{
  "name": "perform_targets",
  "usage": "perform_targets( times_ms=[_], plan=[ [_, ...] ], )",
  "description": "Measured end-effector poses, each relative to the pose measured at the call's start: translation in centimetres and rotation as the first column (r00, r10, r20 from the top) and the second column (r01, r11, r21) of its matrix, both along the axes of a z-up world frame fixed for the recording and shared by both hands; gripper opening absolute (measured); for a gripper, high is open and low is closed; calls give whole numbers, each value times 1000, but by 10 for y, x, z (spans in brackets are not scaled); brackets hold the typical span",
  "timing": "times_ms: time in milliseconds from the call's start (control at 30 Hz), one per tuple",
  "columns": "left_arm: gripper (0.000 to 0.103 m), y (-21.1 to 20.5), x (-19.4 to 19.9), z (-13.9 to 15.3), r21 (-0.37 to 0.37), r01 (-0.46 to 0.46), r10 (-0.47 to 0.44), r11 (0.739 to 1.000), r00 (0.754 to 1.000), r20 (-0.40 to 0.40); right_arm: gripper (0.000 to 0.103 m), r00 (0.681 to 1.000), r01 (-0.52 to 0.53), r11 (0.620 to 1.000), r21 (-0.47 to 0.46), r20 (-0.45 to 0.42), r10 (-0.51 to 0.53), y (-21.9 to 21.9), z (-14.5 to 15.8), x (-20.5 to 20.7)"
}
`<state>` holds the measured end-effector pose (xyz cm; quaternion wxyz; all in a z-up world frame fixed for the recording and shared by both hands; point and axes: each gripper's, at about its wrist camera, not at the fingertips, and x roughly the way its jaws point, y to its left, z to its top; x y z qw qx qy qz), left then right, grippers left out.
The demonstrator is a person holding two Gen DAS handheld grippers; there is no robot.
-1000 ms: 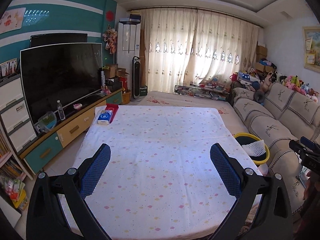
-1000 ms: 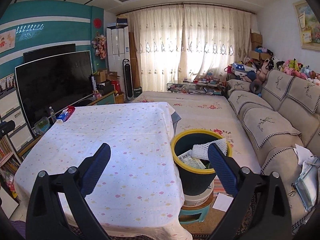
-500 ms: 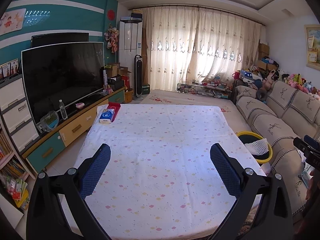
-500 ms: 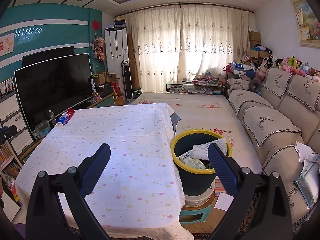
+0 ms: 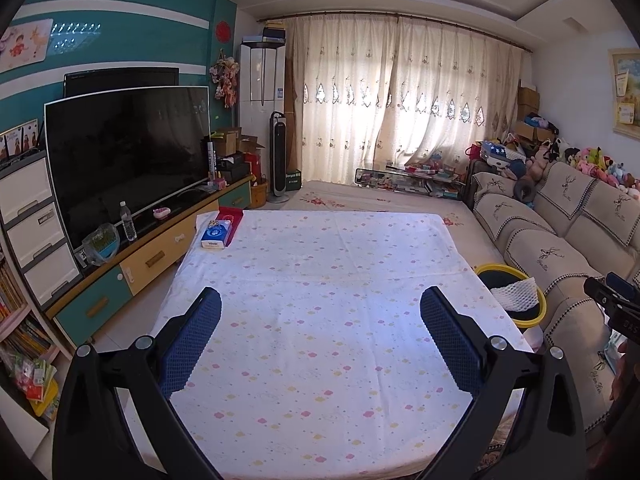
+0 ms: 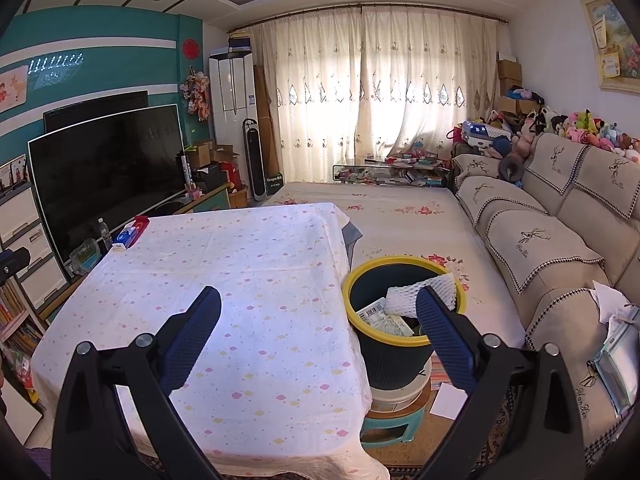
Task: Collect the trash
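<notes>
Tabletop (image 5: pixel 320 300) under white cloth with small pastel print. Blue tissue box (image 5: pixel 216 234) at far left corner, touching red tray (image 5: pixel 234 216) beside it. Large dark TV (image 5: pixel 124 156) on teal-and-yellow cabinet (image 5: pixel 152 256) along left wall; clear water bottle (image 5: pixel 128 221) upright before screen. Beige sofa (image 6: pixel 560 232) along right wall, plush toys (image 6: pixel 592 128) lined on backrest. Cream curtains (image 5: pixel 400 96) drawn, backlit. Tower fan (image 5: pixel 278 156) beside white air conditioner (image 5: pixel 262 76).

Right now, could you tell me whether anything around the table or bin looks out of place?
A white paper sheet lies on the floor beside the bin, not in it. White foam netting pokes above the rim.
</notes>
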<state>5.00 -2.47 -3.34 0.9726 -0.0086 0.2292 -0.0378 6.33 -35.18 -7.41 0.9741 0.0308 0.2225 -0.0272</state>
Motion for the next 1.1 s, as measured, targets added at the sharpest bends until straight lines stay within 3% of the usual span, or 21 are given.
perform_targets(
  times_ms=[1100],
  plan=[
    [98, -3, 2, -6, 7, 9, -9, 1000, 1000, -12, 93, 1000, 1, 1000, 9, -9, -1, 2, -7, 4]
  ],
)
